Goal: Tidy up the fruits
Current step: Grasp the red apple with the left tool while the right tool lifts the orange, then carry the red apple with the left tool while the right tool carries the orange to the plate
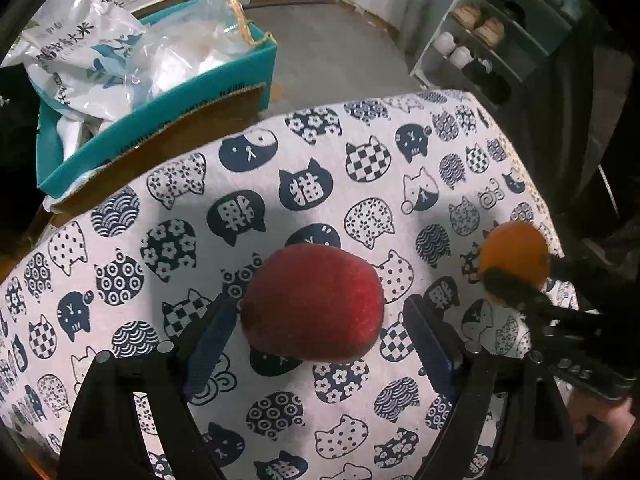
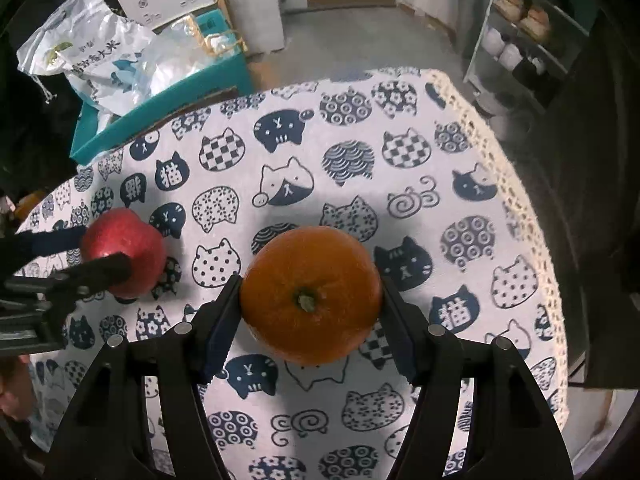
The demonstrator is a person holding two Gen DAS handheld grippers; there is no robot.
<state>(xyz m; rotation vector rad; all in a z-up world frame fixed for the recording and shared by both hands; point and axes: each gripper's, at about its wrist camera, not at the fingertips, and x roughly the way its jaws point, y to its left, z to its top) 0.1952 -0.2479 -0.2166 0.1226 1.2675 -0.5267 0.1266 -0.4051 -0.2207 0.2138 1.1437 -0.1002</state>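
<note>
A red apple [image 1: 313, 302] sits between the fingers of my left gripper [image 1: 320, 332]. The left pad touches it; a small gap shows at the right pad, so the grip is unclear. It also shows in the right wrist view [image 2: 124, 250] with the left gripper's fingers [image 2: 92, 268] around it. My right gripper [image 2: 310, 320] is shut on an orange [image 2: 311, 294], stem end facing the camera. The orange also shows in the left wrist view [image 1: 514, 258], held by the right gripper's fingers [image 1: 516, 286]. Both fruits are over the cat-print tablecloth [image 2: 360, 152].
A teal cardboard box [image 1: 160, 120] with plastic bags and a rice sack [image 1: 80, 40] stands beyond the table's far left edge. A shoe rack [image 1: 492, 40] stands at the back right. The table's lace-trimmed right edge [image 2: 532, 216] drops to the floor.
</note>
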